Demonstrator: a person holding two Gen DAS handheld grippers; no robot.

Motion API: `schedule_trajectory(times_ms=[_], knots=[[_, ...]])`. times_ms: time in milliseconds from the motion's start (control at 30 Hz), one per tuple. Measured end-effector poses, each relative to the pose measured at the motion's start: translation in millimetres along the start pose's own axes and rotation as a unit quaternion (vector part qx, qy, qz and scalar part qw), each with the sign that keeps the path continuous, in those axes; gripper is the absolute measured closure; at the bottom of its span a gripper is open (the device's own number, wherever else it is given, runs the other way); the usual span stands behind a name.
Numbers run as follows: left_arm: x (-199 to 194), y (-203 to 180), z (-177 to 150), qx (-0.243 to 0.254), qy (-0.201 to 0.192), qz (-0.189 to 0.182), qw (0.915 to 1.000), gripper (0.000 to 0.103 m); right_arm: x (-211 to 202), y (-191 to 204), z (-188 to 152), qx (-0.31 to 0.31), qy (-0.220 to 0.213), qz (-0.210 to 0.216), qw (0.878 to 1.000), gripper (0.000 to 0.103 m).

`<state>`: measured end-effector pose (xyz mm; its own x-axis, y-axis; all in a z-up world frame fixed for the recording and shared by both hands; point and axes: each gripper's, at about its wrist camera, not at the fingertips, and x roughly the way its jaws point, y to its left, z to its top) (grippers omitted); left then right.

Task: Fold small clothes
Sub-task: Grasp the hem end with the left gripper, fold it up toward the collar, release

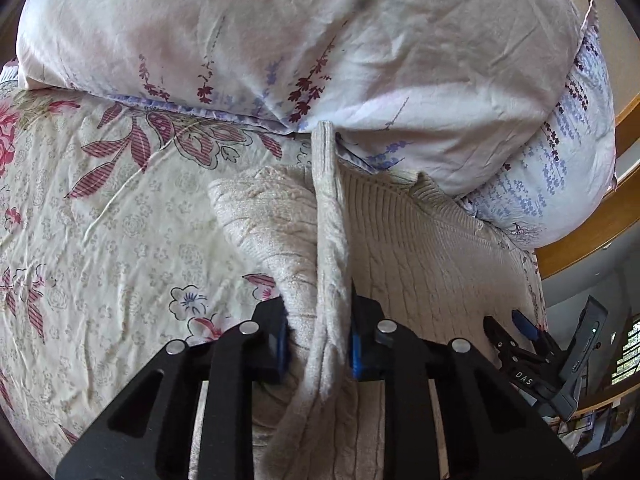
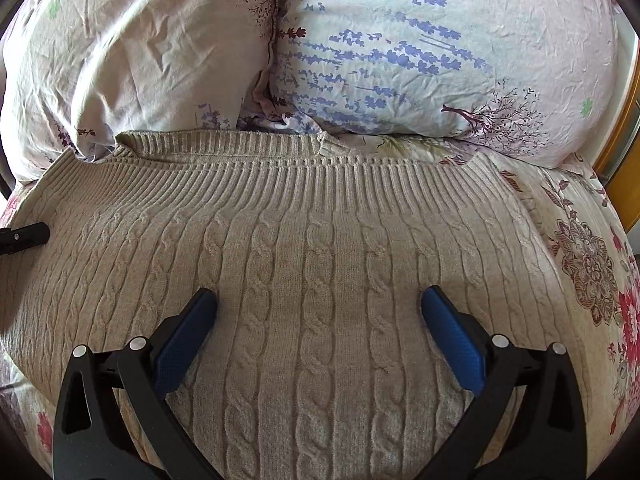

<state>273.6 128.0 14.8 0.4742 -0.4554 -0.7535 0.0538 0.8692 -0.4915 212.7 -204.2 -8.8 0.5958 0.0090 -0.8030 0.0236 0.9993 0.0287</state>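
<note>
A beige cable-knit sweater (image 2: 312, 248) lies flat on the bed, its ribbed hem toward the pillows. My left gripper (image 1: 320, 344) is shut on a raised fold of the sweater (image 1: 330, 240), which stands up between the blue pads as a narrow strip above the bed. My right gripper (image 2: 318, 320) is open, its blue fingers (image 2: 452, 336) spread wide just above the middle of the sweater, holding nothing. The right gripper also shows at the right edge of the left wrist view (image 1: 516, 336). The left gripper's tip (image 2: 24, 236) shows at the left edge of the right wrist view.
Two floral pillows (image 2: 400, 48) lie right behind the sweater's hem. A floral bedsheet (image 1: 100, 220) covers the bed to the left. A wooden bed frame (image 1: 592, 236) runs along the right side.
</note>
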Motion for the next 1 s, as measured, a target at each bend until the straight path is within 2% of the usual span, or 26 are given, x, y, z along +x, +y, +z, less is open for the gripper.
schedule_trajectory(times_ms=[67, 267, 433, 500, 567, 633, 767, 867, 967, 1000], knots=[[-6.0, -11.8, 0.4, 0.0, -0.008, -0.013, 0.9999, 0.082, -0.1, 0.2, -0.3, -0.001, 0.0, 0.0, 1.0, 0.001], [-26.0, -57.4, 9.0, -0.004, -0.026, -0.082, 0.9962, 0.083, 0.2, 2.0, -0.2, -0.009, 0.001, -0.003, 1.0, 0.001], [-19.2, -100.3, 13.2, -0.015, -0.021, -0.13, 0.9912, 0.084, -0.1, 0.5, 0.1, -0.018, 0.0, 0.005, 1.0, 0.001], [-11.7, -118.9, 17.0, -0.024, -0.015, -0.147, 0.9887, 0.084, -2.7, -5.5, 1.9, -0.021, 0.01, 0.024, 0.999, 0.001], [-2.7, -139.3, 20.2, -0.027, -0.008, -0.162, 0.9864, 0.084, -13.0, -21.6, 3.4, -0.001, 0.013, 0.052, 0.999, 0.001], [11.8, -164.8, 19.9, -0.024, 0.0, -0.173, 0.9846, 0.084, -29.6, -45.2, 4.3, 0.022, -0.007, 0.055, 0.998, 0.001], [47.4, -214.4, 5.3, -0.016, 0.029, -0.203, 0.9786, 0.084, -58.7, -96.4, -4.7, 0.042, -0.05, -0.001, 0.998, 0.001], [77.2, -250.2, -10.3, -0.01, 0.045, -0.223, 0.9736, 0.084, -67.0, -136.2, -18.9, 0.065, -0.057, -0.032, 0.996, 0.001], [114.9, -278.8, -28.0, -0.005, 0.08, -0.23, 0.97, 0.082, -69.5, -176.0, -31.6, 0.105, -0.055, -0.042, 0.992, 0.001], [126.8, -284.7, -34.1, -0.005, 0.092, -0.229, 0.9691, 0.078, -69.2, -186.8, -31.6, 0.119, -0.054, -0.042, 0.99, 0.001]])
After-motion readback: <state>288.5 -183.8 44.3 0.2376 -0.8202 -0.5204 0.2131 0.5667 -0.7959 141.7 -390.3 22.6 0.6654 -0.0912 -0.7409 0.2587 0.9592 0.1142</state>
